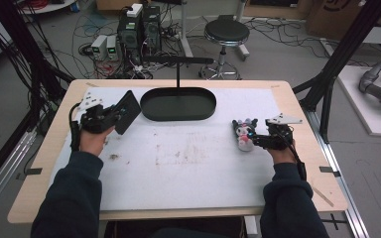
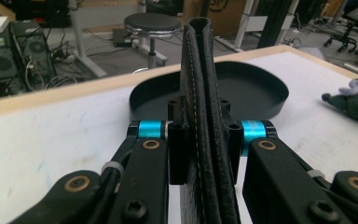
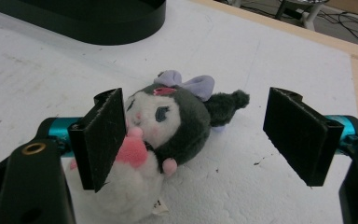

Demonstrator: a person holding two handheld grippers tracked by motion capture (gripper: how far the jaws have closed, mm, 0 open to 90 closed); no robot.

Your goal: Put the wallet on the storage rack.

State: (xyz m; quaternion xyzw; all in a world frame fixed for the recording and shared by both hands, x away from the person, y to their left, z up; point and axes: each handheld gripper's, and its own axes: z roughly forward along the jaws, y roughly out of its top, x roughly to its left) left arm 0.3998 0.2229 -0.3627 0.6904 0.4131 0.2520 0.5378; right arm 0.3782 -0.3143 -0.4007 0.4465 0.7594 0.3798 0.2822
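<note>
Sitting bare, black oval tray (image 1: 178, 115) (wallet (image 1: 127, 112) in left tongs (image 1: 110, 117)).

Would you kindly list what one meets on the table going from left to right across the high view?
Left gripper holding the black wallet → black oval tray → plush toy → right gripper.

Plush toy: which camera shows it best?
The right gripper view: the plush toy lies close up between the open pads of the right gripper, face, purple bow and pink nose clear. The high view shows it small beside that gripper. The left gripper view catches just part of it at the right edge.
</note>
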